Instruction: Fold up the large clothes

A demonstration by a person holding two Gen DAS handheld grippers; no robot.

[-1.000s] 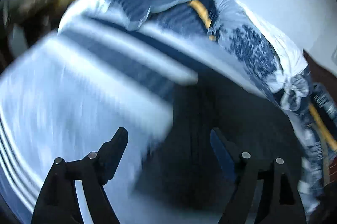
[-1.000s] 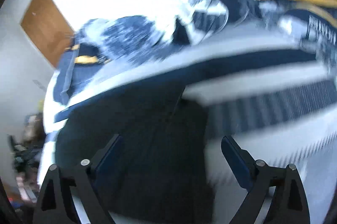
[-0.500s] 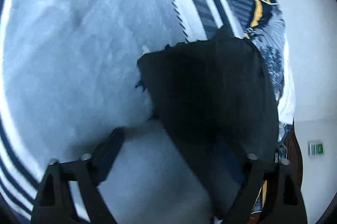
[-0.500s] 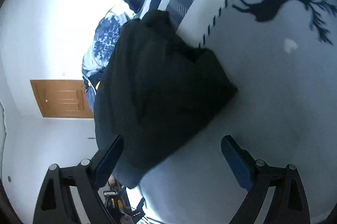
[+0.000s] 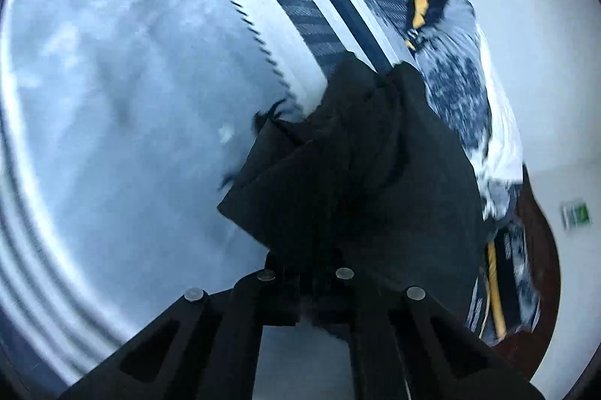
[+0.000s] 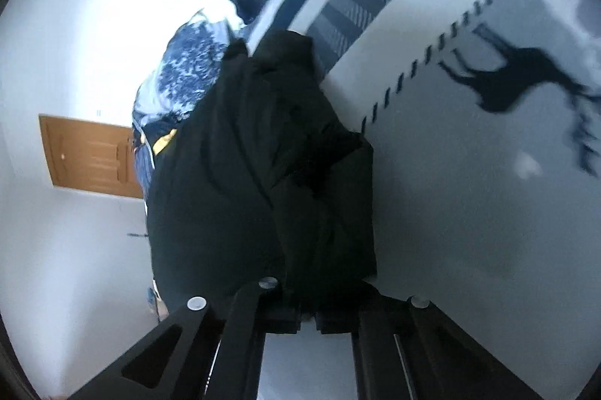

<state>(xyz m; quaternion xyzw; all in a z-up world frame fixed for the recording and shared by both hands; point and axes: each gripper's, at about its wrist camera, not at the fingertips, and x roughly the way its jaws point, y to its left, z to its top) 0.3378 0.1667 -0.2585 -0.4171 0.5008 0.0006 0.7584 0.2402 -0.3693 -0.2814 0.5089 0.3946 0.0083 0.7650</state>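
Dark garment (image 5: 360, 167) gripped at 2 points above the bed.

The left gripper (image 5: 306, 291) and right gripper (image 6: 308, 302) are each closed tight on the near edge of the cloth, probably so it hangs straight for folding; its far end rests on the pale bedspread (image 5: 112, 80) beside the rumpled blue quilt (image 6: 188, 69).

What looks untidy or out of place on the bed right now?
The black garment is bunched in uneven folds, not flat, while both grippers pinch its near edge. Behind it, blue patterned bedding lies crumpled in a heap.
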